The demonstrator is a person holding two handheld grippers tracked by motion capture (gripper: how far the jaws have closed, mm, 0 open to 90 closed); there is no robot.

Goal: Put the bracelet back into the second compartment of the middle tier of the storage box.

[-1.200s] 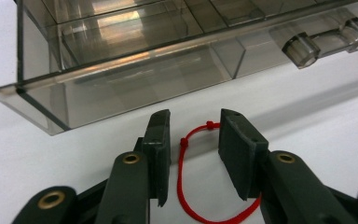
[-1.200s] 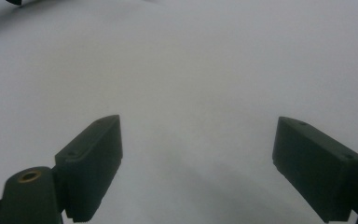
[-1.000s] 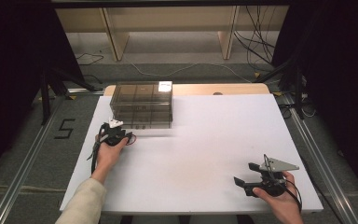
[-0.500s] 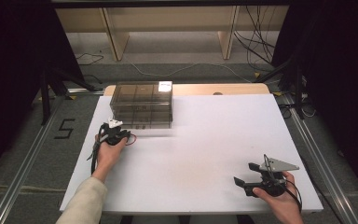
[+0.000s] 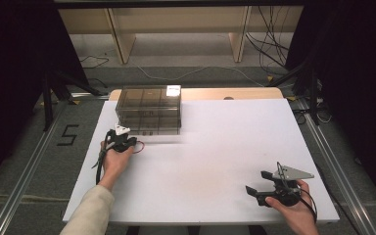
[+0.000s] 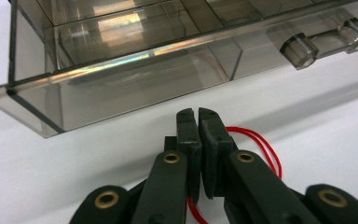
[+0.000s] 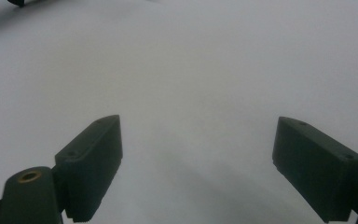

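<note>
Before the smoked drawer box, left tongs just closed on nothing, red wire beside, right tongs wide open, empty.

A smoky grey, see-through drawer box is sitting on the white tabletop. A thin red cord is showing beside the black left claw; the right claw is looking black too.

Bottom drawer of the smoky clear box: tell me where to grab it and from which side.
Take the bottom drawer by its clear bar handle, which stands off the front on two round posts, leaving room for the pads. Come from the front, level with the white table. The left hand-held gripper, shut on a red loop, looks nearest.
</note>
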